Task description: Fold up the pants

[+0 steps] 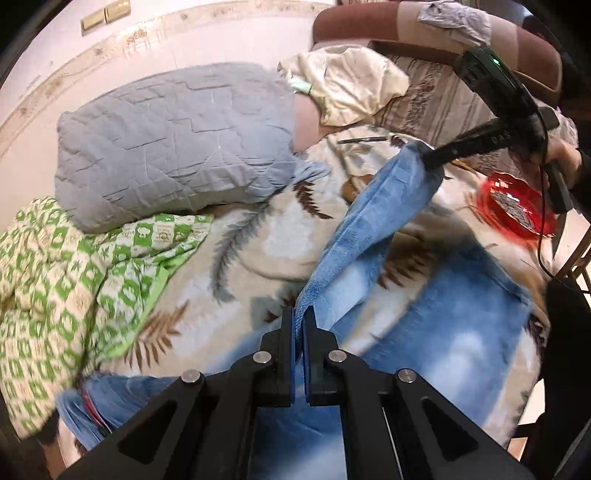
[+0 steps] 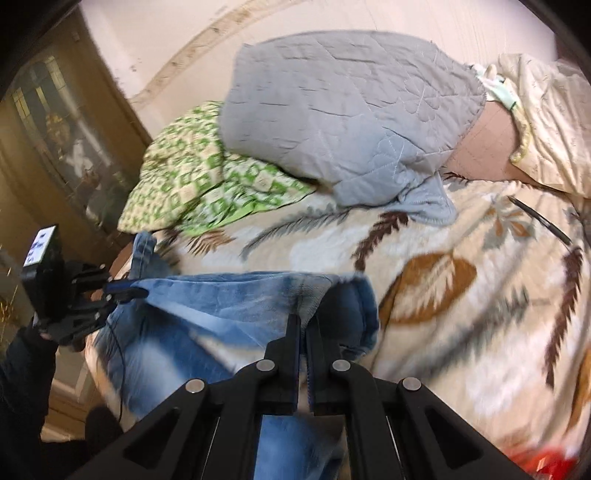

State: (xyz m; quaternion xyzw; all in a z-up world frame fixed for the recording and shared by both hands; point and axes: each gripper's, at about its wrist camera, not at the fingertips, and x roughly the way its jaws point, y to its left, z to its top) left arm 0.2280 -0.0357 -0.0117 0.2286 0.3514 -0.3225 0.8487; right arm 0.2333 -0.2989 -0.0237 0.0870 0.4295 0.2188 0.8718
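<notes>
Light blue jeans (image 1: 369, 229) lie on a leaf-patterned blanket (image 1: 258, 236) on a bed. One edge of them is lifted and stretched between both grippers. My left gripper (image 1: 299, 314) is shut on that denim edge at the bottom of its own view. At the upper right, my right gripper (image 1: 430, 160) pinches the other end of the edge, held by a hand (image 1: 561, 155). In the right wrist view my right gripper (image 2: 303, 325) is shut on the jeans (image 2: 221, 302). My left gripper (image 2: 133, 293) clamps the edge at the far left. The rest of the jeans hangs down onto the blanket.
A grey quilted pillow (image 1: 173, 144) and a green-checked blanket (image 1: 55, 280) lie at the back left. A cream pillow (image 1: 351, 85) rests by the brown headboard (image 1: 369, 22). A red bowl (image 1: 517, 206) and a pen (image 1: 364, 139) sit on the bed. A wooden cabinet (image 2: 55, 129) stands beside it.
</notes>
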